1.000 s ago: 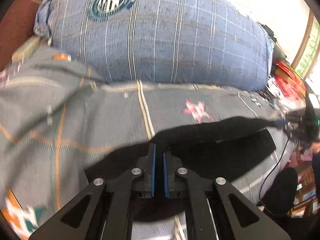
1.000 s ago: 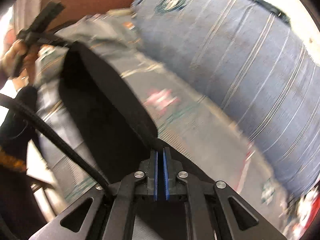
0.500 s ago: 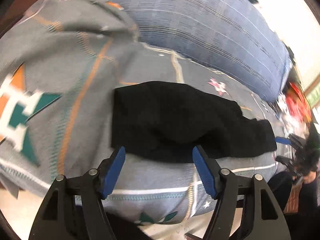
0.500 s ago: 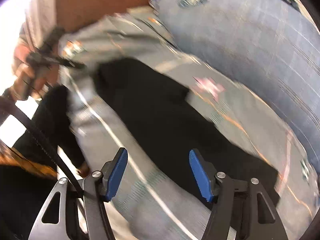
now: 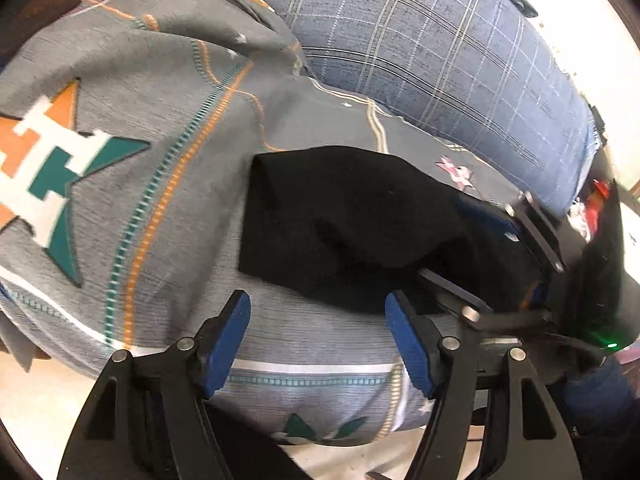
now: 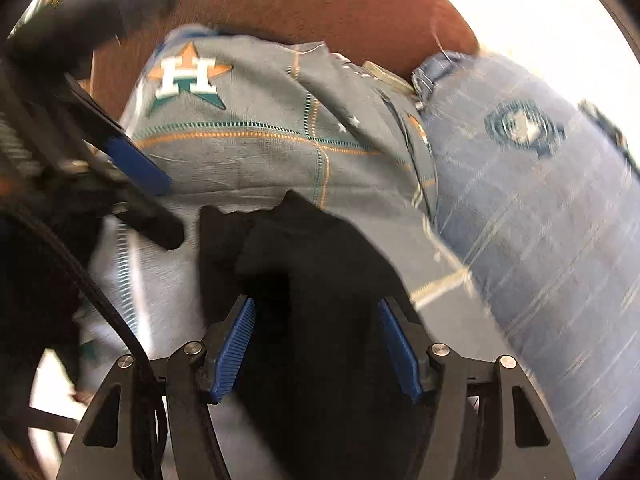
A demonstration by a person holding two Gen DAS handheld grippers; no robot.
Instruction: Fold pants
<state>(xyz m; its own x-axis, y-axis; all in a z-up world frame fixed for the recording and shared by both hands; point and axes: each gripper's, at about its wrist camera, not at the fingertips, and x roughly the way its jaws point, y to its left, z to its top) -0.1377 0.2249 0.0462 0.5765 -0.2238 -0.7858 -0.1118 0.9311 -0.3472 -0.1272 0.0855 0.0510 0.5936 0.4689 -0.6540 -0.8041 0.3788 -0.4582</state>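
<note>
Right wrist — pants (image 6: 320, 280) blurred, cut off

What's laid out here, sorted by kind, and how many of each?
Black folded pants: 1
Grey patterned bedspread: 1
Blue checked pillow: 1
Black grippers with blue pads, left gripper, right gripper: 2
Total: 5

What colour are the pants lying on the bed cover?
Plain black; the folded fabric pants show no pattern. The left wrist view shows them best.
</note>
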